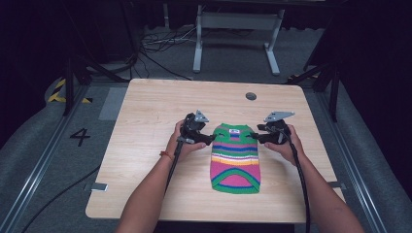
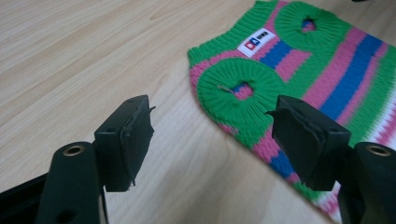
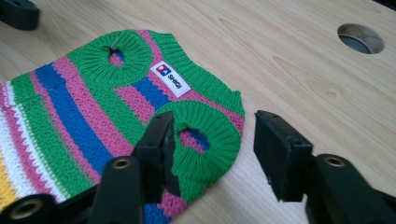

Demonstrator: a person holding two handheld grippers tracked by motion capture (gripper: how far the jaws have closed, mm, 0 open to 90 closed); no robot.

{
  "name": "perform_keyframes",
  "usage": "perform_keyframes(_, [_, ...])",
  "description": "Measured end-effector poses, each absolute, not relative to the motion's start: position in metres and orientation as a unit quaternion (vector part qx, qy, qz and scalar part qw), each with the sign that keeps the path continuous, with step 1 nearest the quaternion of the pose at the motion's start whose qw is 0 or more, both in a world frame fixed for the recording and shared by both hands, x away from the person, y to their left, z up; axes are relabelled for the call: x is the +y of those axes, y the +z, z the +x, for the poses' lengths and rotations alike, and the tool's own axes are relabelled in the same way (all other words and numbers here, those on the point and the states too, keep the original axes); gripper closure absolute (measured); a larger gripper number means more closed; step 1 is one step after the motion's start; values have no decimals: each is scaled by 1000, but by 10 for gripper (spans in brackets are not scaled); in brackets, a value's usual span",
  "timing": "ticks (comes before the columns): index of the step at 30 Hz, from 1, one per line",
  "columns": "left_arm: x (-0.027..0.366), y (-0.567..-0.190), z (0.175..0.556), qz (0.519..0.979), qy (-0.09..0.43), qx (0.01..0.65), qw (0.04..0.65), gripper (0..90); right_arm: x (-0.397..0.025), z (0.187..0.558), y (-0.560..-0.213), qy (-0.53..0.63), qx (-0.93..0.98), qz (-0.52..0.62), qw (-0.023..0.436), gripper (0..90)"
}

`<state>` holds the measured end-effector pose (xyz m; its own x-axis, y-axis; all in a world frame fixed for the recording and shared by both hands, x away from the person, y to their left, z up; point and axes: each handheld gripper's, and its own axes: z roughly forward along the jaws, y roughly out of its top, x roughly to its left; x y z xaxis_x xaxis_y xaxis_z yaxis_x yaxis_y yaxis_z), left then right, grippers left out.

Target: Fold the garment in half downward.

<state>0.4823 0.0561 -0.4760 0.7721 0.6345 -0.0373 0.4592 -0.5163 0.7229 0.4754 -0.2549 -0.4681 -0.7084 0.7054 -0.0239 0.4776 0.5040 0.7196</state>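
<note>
Two green-ribbed armholes on striped knit sweater, flat on table; both grippers' fingers released, empty.

A wooden table is under everything. It has a round hole near its far edge, past the right gripper. Farther back, a white frame stands on the grey floor, with black cables lying beside it.

A striped knitted sweater in green, pink and blue is laid flat on the light wooden table. A round grommet hole is set near the far edge
</note>
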Motion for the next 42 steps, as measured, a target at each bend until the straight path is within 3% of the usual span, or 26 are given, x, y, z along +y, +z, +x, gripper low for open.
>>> perform_keyframes(11, [27, -489, 507, 856, 109, 348, 366, 353, -242, 496, -478, 346, 852, 361, 152, 549])
perform_keyframes(14, [25, -491, 510, 855, 92, 347, 374, 414, -240, 499, -480, 341, 852, 366, 153, 553])
perform_keyframes(20, [21, -500, 517, 864, 105, 355, 342, 394, -235, 507, -490, 336, 850, 378, 144, 560])
perform_keyframes(32, [16, -496, 523, 865, 111, 350, 343, 356, -239, 521, -485, 330, 846, 393, 146, 551])
perform_keyframes(42, [9, -501, 529, 855, 100, 370, 350, 404, -242, 525, -495, 338, 840, 409, 118, 572])
